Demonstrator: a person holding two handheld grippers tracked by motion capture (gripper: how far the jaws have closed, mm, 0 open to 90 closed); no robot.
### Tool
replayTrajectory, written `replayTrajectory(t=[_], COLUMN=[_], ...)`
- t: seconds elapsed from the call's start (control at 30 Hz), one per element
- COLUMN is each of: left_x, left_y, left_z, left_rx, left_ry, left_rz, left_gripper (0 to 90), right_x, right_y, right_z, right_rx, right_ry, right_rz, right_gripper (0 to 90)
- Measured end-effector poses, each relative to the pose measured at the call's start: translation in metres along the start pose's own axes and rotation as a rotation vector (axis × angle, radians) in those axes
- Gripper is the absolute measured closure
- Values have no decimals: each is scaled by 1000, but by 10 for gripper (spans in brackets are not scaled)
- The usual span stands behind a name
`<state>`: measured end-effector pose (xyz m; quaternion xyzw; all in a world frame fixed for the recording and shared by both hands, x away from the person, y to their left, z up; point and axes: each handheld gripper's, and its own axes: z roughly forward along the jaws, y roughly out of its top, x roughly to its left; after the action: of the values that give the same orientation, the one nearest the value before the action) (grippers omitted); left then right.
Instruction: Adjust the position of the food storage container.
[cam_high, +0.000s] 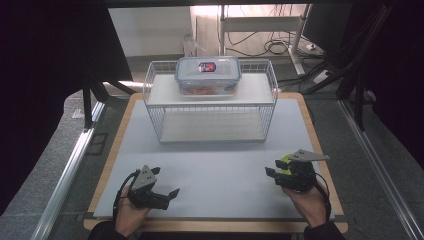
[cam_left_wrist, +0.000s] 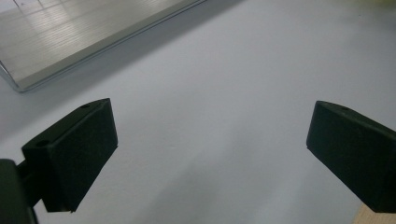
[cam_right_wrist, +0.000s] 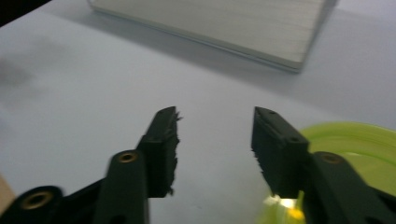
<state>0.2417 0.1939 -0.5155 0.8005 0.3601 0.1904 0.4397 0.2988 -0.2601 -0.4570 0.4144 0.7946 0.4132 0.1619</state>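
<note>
Across the pale grey table mat (cam_high: 215, 165), left to right, the left gripper (cam_high: 172, 192) is held wide open and empty, while the half-closed, empty right gripper (cam_right_wrist: 215, 140) could knock aside the yellow-green round plastic lid (cam_right_wrist: 345, 140) beside its jaw.

Two black hand-held grippers, left (cam_high: 162, 192), right (cam_high: 274, 170), grey three-cornered top plates, trailing black cables, dark sleeves

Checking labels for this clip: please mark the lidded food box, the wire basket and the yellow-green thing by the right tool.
Food box (cam_high: 208, 75), high view, on its clear lid.
Wire basket (cam_high: 159, 117), high view, on its front left wall.
Yellow-green thing (cam_right_wrist: 359, 140), right gripper view, on its upper rim.
</note>
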Motion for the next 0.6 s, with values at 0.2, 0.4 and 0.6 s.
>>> replayTrajectory(t=[0.2,0.4,0.6], left_x=[0,1,1], left_y=[0,-1,-1], left_z=[1,1,1], left_rx=[4,7,13], left_ry=[7,8,13], left_rz=[0,-6,-6], left_gripper=[22,26,25], right_x=[-26,-51,-73], right_y=[-4,-9,-21], right_z=[-17,-33,-38], right_rx=[-4,-17,-8], right_ry=[-115,-225,-267], right_rz=[12,58,112], right_gripper=[840,898,898])
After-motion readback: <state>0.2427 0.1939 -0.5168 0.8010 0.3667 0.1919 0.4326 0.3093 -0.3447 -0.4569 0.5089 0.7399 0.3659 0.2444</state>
